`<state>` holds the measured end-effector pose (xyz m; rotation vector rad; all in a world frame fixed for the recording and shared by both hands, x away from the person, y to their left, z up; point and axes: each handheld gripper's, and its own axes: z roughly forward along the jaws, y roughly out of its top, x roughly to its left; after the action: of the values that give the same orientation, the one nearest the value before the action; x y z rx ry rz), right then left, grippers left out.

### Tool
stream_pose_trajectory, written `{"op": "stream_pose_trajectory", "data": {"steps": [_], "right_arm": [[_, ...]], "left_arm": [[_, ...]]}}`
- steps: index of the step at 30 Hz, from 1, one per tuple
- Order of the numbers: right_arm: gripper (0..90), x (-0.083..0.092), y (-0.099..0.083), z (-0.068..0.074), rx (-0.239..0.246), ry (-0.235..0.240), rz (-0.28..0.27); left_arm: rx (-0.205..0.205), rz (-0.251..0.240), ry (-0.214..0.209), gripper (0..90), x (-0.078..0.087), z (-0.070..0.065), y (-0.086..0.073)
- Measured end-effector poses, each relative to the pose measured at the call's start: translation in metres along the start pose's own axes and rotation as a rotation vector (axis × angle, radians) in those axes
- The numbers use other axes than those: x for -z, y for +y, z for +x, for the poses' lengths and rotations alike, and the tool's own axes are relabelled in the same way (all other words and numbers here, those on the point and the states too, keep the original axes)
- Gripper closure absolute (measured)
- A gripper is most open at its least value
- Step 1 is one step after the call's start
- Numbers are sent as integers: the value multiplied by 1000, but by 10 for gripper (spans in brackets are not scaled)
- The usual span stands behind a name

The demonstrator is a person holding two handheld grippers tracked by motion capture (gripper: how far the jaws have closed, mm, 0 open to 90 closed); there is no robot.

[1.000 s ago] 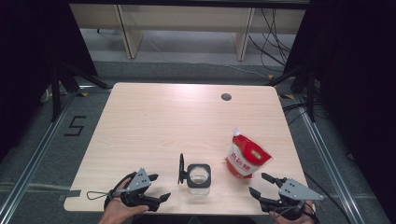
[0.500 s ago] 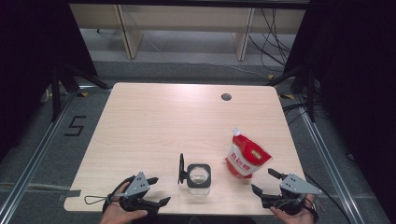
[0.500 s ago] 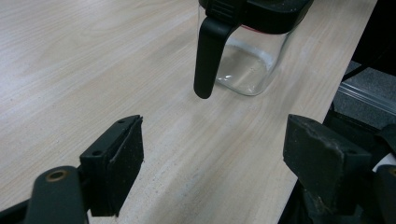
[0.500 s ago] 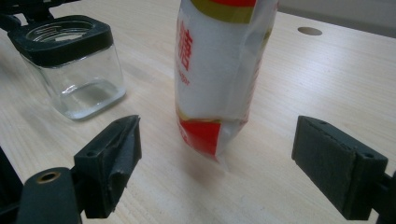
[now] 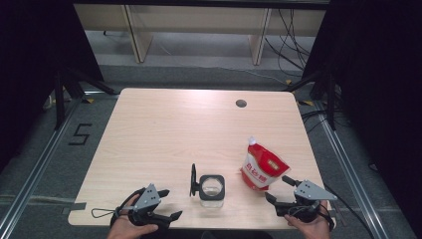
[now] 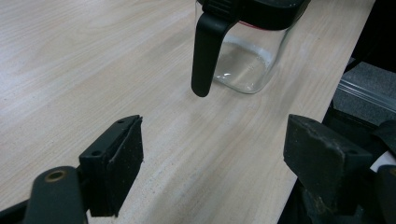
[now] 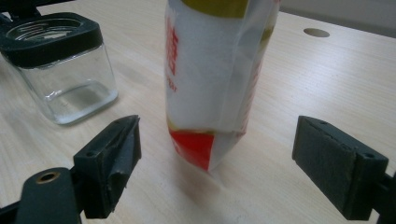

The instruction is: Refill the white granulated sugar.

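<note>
A clear glass jar [image 5: 211, 188] with a black square rim stands near the table's front edge, its black lid [image 5: 192, 179] swung open to the left. A red and white pouch [image 5: 261, 167] stands upright to its right. My left gripper [image 5: 170, 203] rests open at the front left, pointing at the jar [image 6: 247, 60] and hanging lid [image 6: 205, 51], with bare wood between its jaws [image 6: 215, 149]. My right gripper [image 5: 276, 187] sits just short of the pouch [image 7: 215, 70]; its jaws have just been opening and stand wide, touching nothing [image 7: 217, 158]. The jar [image 7: 65, 70] is off to its left.
The wooden table [image 5: 164, 129] has a round cable hole [image 5: 241, 103] at the back right. Its front edge runs close under both hands. Beyond the table is grey floor with desk legs and cables.
My right gripper has edged a little toward the pouch and its jaws stand wider. The left gripper, jar and pouch have stayed put.
</note>
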<state>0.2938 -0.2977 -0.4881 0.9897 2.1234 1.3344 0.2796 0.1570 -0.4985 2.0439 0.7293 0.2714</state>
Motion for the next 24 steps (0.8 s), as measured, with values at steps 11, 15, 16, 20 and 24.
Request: {"op": "stream_pose_trajectory", "data": {"steps": [11,15,16,20,24], "right_arm": [[165,-24,4,-6,14,49,-18],[166,-31,5,-11,56,37,-37],[166,-31,5,-11,56,37,-37],[172,-33,6,-10,26,47,-33],[172,-36,5,-9,37,30,-25]], "left_arm": [[15,-12,-5,195,-2,-2,-2],[8,-4,2,195,-1,-1,-2],[8,-4,2,195,-1,-1,-2],[-5,3,1,195,-1,0,-2],[5,-4,-5,195,-1,0,-2]]}}
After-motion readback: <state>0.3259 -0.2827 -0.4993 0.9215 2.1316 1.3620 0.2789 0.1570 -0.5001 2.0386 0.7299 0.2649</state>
